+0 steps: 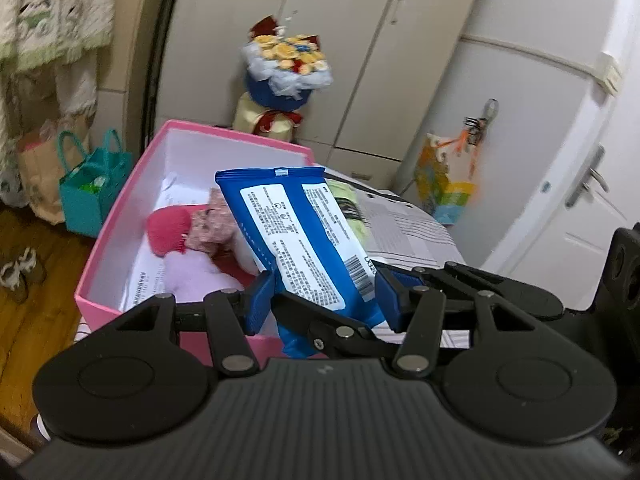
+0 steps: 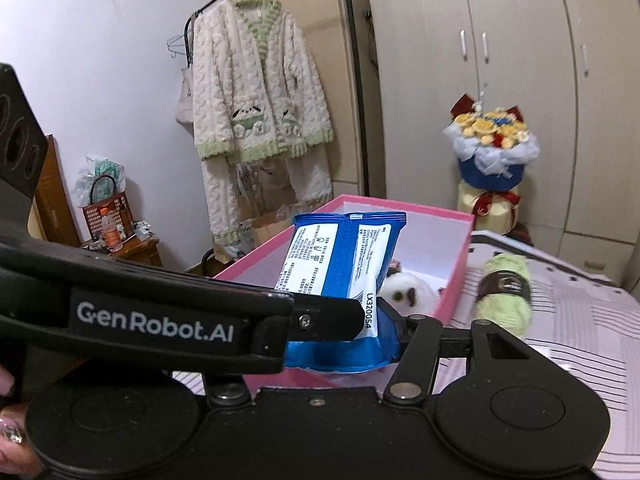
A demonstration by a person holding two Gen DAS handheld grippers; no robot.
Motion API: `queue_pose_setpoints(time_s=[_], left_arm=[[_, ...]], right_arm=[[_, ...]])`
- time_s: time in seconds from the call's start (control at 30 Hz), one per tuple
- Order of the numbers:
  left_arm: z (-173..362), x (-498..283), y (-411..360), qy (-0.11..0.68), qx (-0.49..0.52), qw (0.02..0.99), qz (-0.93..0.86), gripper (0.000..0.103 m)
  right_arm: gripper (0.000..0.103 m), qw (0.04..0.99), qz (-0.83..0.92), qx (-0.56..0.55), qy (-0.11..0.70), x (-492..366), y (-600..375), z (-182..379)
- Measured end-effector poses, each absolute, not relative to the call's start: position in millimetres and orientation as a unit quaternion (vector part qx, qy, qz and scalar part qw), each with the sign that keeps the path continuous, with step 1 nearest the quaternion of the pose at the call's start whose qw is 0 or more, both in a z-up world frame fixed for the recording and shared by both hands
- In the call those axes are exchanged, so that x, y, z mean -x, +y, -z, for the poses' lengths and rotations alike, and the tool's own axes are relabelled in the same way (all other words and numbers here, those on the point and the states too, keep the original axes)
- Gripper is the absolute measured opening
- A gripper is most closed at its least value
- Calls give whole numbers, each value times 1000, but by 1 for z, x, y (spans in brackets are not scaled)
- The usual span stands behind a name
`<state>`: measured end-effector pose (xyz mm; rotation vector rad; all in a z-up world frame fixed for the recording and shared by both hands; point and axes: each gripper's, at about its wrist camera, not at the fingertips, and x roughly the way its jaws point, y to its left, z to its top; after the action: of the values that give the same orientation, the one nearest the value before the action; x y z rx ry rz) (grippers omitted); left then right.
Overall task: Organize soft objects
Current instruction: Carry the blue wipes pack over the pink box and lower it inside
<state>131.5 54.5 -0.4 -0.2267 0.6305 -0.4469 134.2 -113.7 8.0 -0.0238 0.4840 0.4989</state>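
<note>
A blue packet (image 1: pixel 304 236) is held clamped between the blue pads of the left tool (image 1: pixel 320 300), above the near edge of the pink box (image 1: pixel 120 216). The right tool (image 2: pixel 340 320) is crossed by the left arm, so its state cannot be told. Transfer step judged under way; next, the packet is to be lowered into the box beside the soft toys (image 1: pixel 188 232) and released.

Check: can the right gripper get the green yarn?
Probably not yet: green yarn lies open beside the pink box, but the blue pack sits in the right gripper and the left gripper crosses it.

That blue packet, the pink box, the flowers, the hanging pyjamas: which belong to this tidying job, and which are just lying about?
Part of the job:
blue packet, gripped by the left gripper
pink box
plush toys inside it
green yarn beside it

Just lying about:
flower bouquet
hanging pyjamas
teal bag
</note>
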Motion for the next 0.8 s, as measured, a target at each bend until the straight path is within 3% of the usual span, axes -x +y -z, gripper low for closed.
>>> queue_pose_setpoints(time_s=[0.67,0.8], left_arm=[[47,-207,83,375,165,894,181,55],[47,-204,79,363,141,906,166,62]], right_arm=[[64,910,-248,43,328,-208,-78,24],[73,915,-230,57,328,-207,-79,25]])
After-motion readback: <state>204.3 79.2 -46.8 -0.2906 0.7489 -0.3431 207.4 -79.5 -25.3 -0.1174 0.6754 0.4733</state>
